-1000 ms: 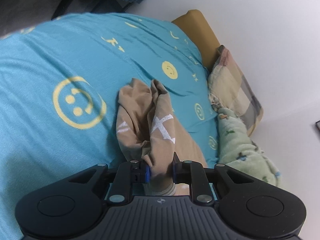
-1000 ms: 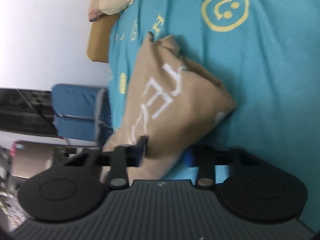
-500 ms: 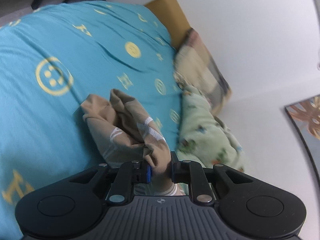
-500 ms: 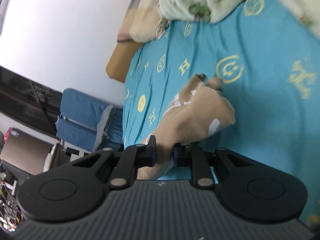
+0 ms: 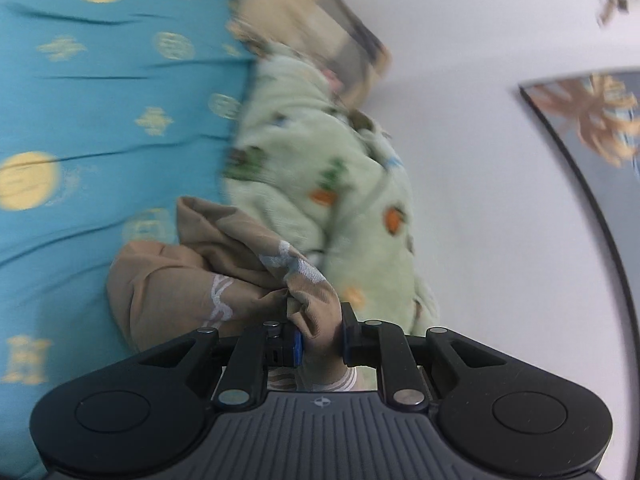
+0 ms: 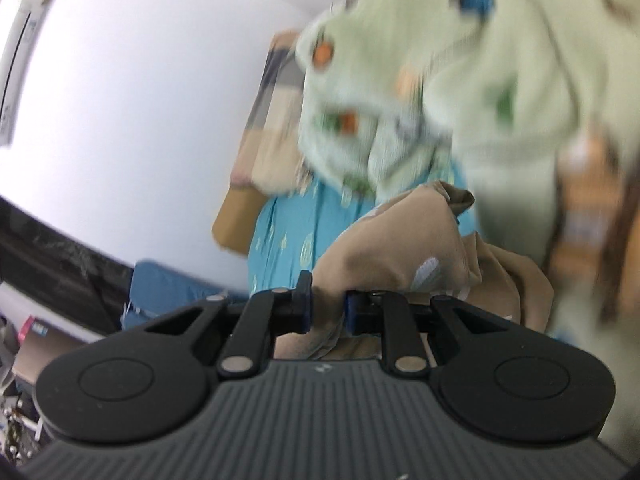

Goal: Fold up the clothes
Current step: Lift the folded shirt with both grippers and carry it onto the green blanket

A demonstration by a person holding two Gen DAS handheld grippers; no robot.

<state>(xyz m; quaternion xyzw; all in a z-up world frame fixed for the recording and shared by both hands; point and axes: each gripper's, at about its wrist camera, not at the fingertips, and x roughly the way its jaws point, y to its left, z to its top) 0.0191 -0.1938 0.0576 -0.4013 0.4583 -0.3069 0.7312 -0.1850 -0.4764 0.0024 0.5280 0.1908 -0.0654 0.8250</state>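
A tan garment (image 5: 200,276) with white lettering hangs bunched over the teal bed sheet (image 5: 80,120). My left gripper (image 5: 320,340) is shut on one edge of it. My right gripper (image 6: 327,312) is shut on another part of the same tan garment (image 6: 400,252), which bulges up past the fingers. Both views are blurred by motion. The part of the cloth between the jaws is hidden.
A pale green fleece blanket (image 5: 320,168) with small prints lies bunched by the wall, close behind the garment; it also fills the top right of the right wrist view (image 6: 460,72). A plaid pillow (image 5: 312,24) and a framed picture (image 5: 592,128) are by the white wall. A blue chair (image 6: 168,284) stands beyond the bed.
Both grippers have lifted and swung toward the wall and green blanket with the tan garment in them. The right gripper, open around the cloth a second ago, closed on it.
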